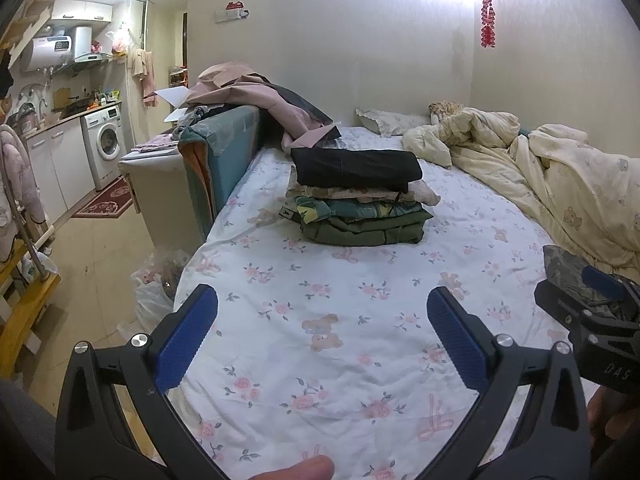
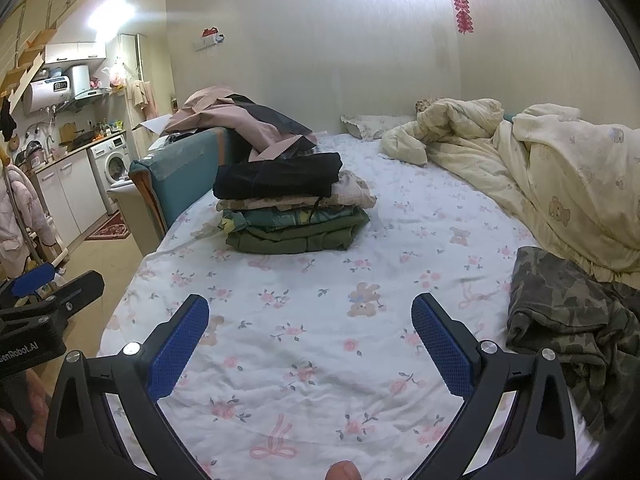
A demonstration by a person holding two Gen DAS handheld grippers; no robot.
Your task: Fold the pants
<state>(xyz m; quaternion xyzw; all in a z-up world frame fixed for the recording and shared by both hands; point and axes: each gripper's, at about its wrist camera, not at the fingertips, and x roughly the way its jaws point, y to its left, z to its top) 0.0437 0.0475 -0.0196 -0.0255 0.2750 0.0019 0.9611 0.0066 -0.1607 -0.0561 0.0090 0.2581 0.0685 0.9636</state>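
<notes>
So both my grippers are hovering over the bed (image 2: 320, 360) with the flowery teddy-bear sheet, and both sets of jaws are spread wide with nothing between them. My left gripper (image 1: 322, 334) is over the near part of the mattress, blue pads on either side of bare sheet. My right gripper (image 2: 310, 338) is pretty much the same story, wide and holding nothing. The camo pants (image 2: 572, 320) are lying in a crumpled heap on the sheet just off to the right of my right gripper, near the edge of the cream teddy-bear duvet (image 2: 560, 168) that's bunched up along the wall side. From the left wrist view I only catch a bit of the camo fabric at the right edge, partly hidden behind my other gripper. Further up the bed, about in the middle, sits a stack of folded clothes (image 1: 358, 196) with a black piece on top, patterned stuff under it and olive green at the bottom, well apart from the pants. Behind that there's a pinkish pile of clothes (image 1: 256, 96) draped over the teal footboard thing (image 1: 224, 152), and a washing machine (image 1: 105, 142) back in the kitchen corner.
</notes>
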